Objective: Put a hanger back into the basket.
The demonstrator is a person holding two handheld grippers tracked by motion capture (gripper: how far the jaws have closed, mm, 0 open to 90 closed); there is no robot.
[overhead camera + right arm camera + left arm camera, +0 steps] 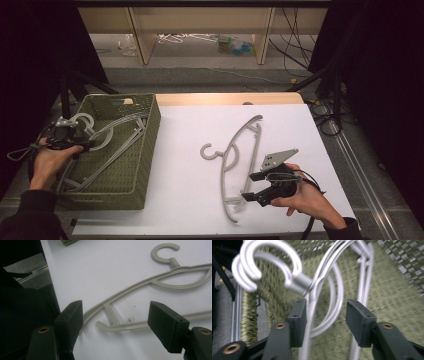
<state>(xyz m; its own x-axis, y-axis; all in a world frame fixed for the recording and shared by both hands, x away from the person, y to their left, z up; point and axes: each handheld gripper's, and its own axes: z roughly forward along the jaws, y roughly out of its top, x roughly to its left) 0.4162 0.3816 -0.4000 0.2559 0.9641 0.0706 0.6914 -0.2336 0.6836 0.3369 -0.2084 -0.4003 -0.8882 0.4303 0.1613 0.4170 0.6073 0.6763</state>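
1. My right tongs [248, 195] stood wide apart just beside the bottom end of the grey hanger [239, 161].
2. The hanger lay flat on the worktop [190, 125], long way pointing away from me.
3. My left tongs [86, 145] stood apart over the hangers in the basket [145, 145].

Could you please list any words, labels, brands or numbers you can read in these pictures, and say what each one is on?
There are none: no readable text on the hanger lying on the table, the hangers in the green basket, or either gripper. The litter on the far floor is too small to read.
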